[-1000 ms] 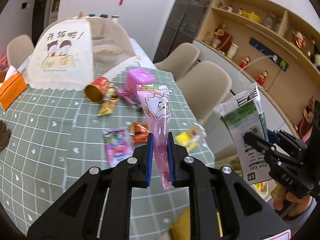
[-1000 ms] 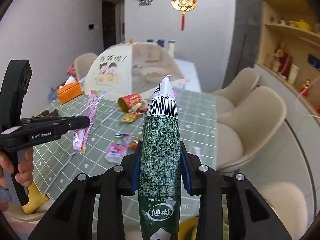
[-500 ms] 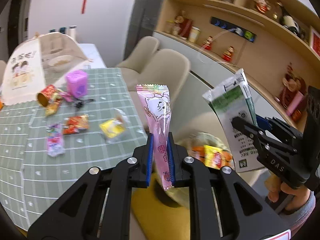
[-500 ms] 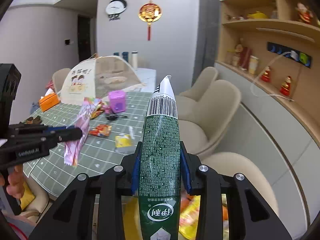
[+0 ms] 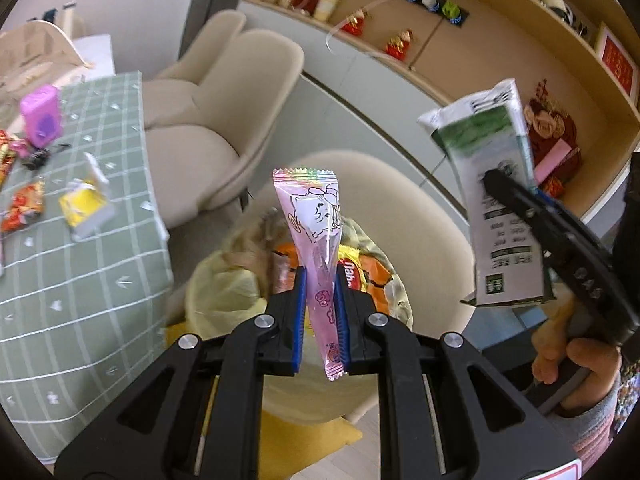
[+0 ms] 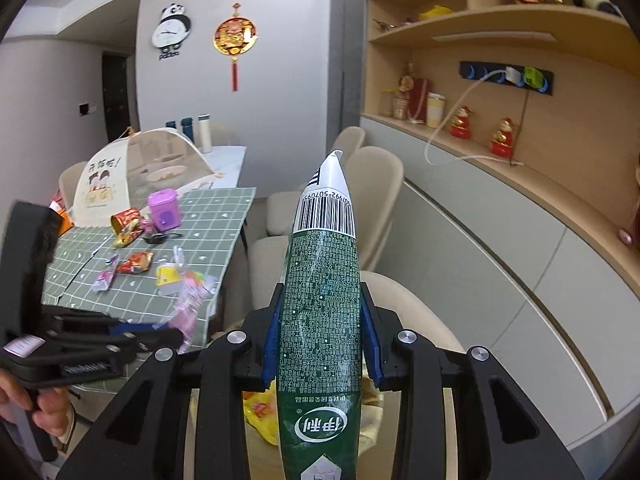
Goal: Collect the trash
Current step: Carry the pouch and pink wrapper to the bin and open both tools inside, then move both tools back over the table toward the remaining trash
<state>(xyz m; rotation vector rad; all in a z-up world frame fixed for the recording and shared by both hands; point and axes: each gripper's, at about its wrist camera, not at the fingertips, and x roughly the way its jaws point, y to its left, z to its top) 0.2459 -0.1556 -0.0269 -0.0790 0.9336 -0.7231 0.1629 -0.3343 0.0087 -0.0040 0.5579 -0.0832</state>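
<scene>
My left gripper [image 5: 320, 280] is shut on a pink snack wrapper [image 5: 316, 216] that stands up between its blue pads. Right under it lies an open yellow trash bag [image 5: 224, 292] with orange wrappers inside, resting on a beige chair [image 5: 432, 240]. My right gripper [image 6: 322, 308] is shut on a flattened green and white milk carton [image 6: 322, 280]. In the left wrist view that carton [image 5: 496, 184] hangs to the right of the bag. The right wrist view shows the left gripper [image 6: 168, 334] and its pink wrapper [image 6: 188, 304] at the lower left, and the bag [image 6: 260, 412] below.
The green checked table [image 5: 80, 280] lies to the left with a yellow packet [image 5: 82, 208], a red wrapper [image 5: 24, 208] and a purple box [image 5: 42, 116] on it. More beige chairs [image 5: 224, 92] stand beyond. A long sideboard [image 6: 500, 240] runs along the right. A mesh food cover [image 6: 120, 176] sits far back.
Both grippers have swung away from the table toward the right and now hang over the yellow bag on the chair. Each still holds the same item.
</scene>
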